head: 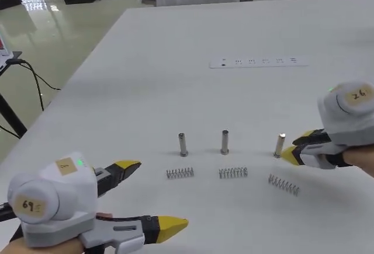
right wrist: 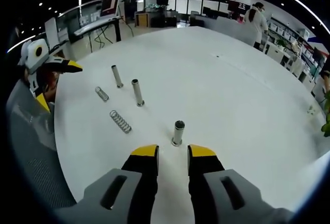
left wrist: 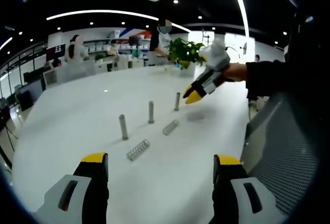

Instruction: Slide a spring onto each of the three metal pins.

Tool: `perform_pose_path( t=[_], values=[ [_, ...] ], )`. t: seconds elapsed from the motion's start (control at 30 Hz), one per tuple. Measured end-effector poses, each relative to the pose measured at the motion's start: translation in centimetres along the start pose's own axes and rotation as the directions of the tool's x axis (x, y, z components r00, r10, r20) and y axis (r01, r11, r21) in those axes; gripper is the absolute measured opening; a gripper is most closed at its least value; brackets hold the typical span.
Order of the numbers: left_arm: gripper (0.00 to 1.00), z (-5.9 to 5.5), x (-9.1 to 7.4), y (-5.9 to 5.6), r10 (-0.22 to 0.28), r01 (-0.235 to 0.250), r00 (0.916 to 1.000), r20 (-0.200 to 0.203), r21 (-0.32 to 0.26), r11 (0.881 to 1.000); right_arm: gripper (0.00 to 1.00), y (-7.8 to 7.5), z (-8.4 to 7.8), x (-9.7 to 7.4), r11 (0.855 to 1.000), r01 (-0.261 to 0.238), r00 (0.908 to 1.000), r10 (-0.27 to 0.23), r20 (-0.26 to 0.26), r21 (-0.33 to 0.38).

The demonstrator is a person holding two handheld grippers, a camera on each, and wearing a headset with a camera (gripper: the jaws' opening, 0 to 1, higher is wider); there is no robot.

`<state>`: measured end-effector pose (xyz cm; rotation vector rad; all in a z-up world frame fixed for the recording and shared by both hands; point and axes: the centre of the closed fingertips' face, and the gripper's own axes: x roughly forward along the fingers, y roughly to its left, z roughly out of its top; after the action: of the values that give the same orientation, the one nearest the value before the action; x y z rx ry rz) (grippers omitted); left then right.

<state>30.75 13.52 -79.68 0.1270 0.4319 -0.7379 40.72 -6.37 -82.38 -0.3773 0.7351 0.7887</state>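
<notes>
Three short metal pins stand upright in a row on the white table: left pin (head: pixel 183 145), middle pin (head: pixel 225 142), right pin (head: pixel 280 145). A spring lies flat in front of each: left spring (head: pixel 180 173), middle spring (head: pixel 233 173), right spring (head: pixel 283 184). My left gripper (head: pixel 155 195) is wide open at the near left, well short of the left spring (left wrist: pixel 138 150). My right gripper (head: pixel 292 148) is just right of the right pin (right wrist: pixel 178 133), jaws a small gap apart with nothing between them (right wrist: pixel 172 152).
A white power strip (head: pixel 258 62) lies flat farther back on the table. The table's left edge (head: pixel 70 84) drops to a glossy floor with a dark cable. People and desks are in the far background of the gripper views.
</notes>
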Motion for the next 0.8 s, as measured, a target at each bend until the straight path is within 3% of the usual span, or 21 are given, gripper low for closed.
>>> perform_pose_path(
  t=[0.47, 0.8],
  values=[
    [0.80, 0.0, 0.1, -0.2, -0.008, 0.008, 1.0000, -0.002, 0.006, 1.000, 0.19, 2.5, -2.2, -0.8, 0.998, -0.066, 0.9969, 0.066, -0.043, -0.010],
    [0.80, 0.1, 0.1, -0.3, -0.012, 0.012, 0.9999, -0.004, 0.008, 1.000, 0.18, 3.9, -3.8, -0.4, 0.992, -0.123, 0.9877, 0.120, -0.101, -0.032]
  ],
)
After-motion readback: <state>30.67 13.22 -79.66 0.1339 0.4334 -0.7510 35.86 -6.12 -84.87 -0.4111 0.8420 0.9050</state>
